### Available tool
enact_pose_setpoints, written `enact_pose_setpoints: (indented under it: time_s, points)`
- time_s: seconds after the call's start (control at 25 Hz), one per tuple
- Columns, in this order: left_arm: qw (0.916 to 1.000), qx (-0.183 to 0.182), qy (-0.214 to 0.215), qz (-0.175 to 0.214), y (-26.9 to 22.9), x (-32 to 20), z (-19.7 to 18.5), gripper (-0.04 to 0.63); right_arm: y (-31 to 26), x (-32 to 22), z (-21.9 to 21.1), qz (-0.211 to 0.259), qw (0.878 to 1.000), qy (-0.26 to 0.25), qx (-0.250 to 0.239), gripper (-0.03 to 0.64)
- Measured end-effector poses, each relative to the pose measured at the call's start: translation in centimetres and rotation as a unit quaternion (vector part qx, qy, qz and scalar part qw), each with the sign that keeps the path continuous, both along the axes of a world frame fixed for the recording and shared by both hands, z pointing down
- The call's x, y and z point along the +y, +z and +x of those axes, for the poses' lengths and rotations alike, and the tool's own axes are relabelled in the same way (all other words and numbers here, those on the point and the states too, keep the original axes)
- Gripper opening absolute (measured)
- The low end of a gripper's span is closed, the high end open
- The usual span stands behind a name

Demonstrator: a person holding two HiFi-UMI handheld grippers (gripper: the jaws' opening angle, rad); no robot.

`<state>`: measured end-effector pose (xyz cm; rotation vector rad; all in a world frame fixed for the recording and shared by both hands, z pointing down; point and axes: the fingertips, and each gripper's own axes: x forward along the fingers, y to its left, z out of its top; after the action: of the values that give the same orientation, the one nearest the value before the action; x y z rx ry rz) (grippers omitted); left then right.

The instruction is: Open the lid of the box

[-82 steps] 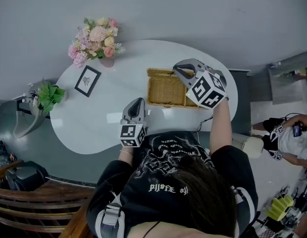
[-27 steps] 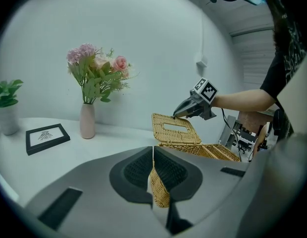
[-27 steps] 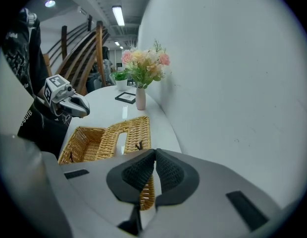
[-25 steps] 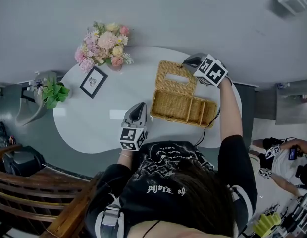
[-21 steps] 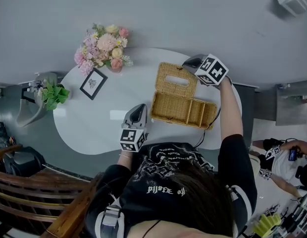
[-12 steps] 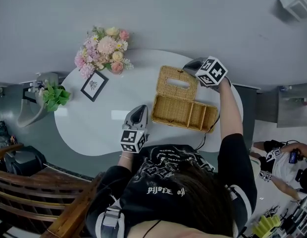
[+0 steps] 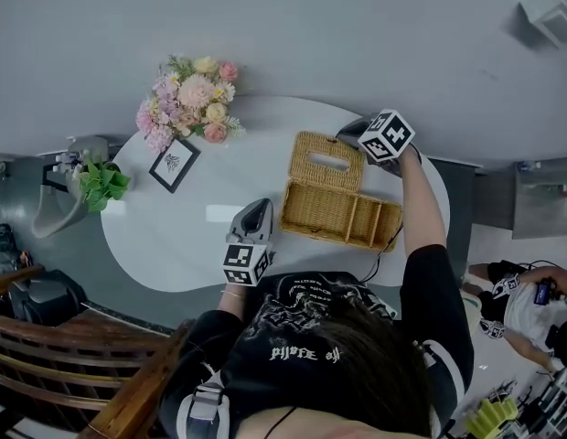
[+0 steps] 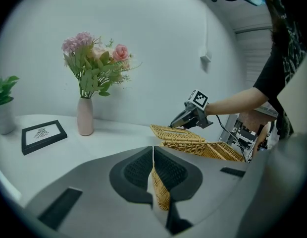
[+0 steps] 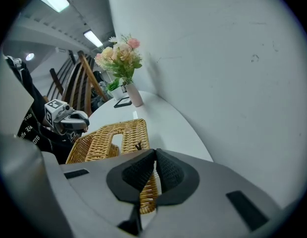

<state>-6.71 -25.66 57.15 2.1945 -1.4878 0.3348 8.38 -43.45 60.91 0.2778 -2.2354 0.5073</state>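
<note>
The box (image 7: pixel 343 216) sits at the desk's (image 7: pixel 174 236) right end, with its lid (image 7: pixel 327 160) folded back toward the far edge. The right gripper's (image 7: pixel 346 136) jaws pinch the lid rim. The left gripper's (image 7: pixel 257 207) jaws seem to pinch the box corner. Pressing the lid lower could strain the hinge.

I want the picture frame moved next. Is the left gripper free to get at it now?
Probably not yet: the left gripper is shut on the wicker box's edge. Once released, only bare table lies between it and the picture frame.
</note>
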Motion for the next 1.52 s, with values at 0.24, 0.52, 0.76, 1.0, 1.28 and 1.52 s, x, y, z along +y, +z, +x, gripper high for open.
enact_pose_setpoints:
  time_s: [0.24,0.52,0.76,1.0,1.28,1.52]
  points:
    - [1.0000,0.004,0.005,-0.004,0.1,-0.3,0.3,0.026,1.9,0.3,0.0,-0.032,0.999,0.024,-0.007,0.035]
    - [0.9999,0.005,0.001,-0.008,0.2,-0.3,0.2,0.026,3.2,0.3,0.0,-0.057,0.998,0.036,-0.011,0.038]
    - [1.0000,0.005,-0.002,-0.004,-0.1,-0.3,0.1,0.026,2.8,-0.1,-0.1,-0.067,0.995,0.067,-0.033,0.092]
    - [0.9999,0.013,-0.003,0.009,-1.0,0.3,0.4,0.026,-1.5,-1.0,-0.2,-0.002,0.991,0.105,-0.078,0.130]
    - [0.9992,0.022,0.005,0.034,-1.9,1.1,0.7,0.026,-7.3,0.1,0.4,0.118,0.970,0.177,-0.118,0.130]
    - [0.9980,0.031,0.008,0.055,-3.3,2.2,1.0,0.026,-11.8,3.0,1.3,0.198,0.932,0.262,-0.153,0.130]
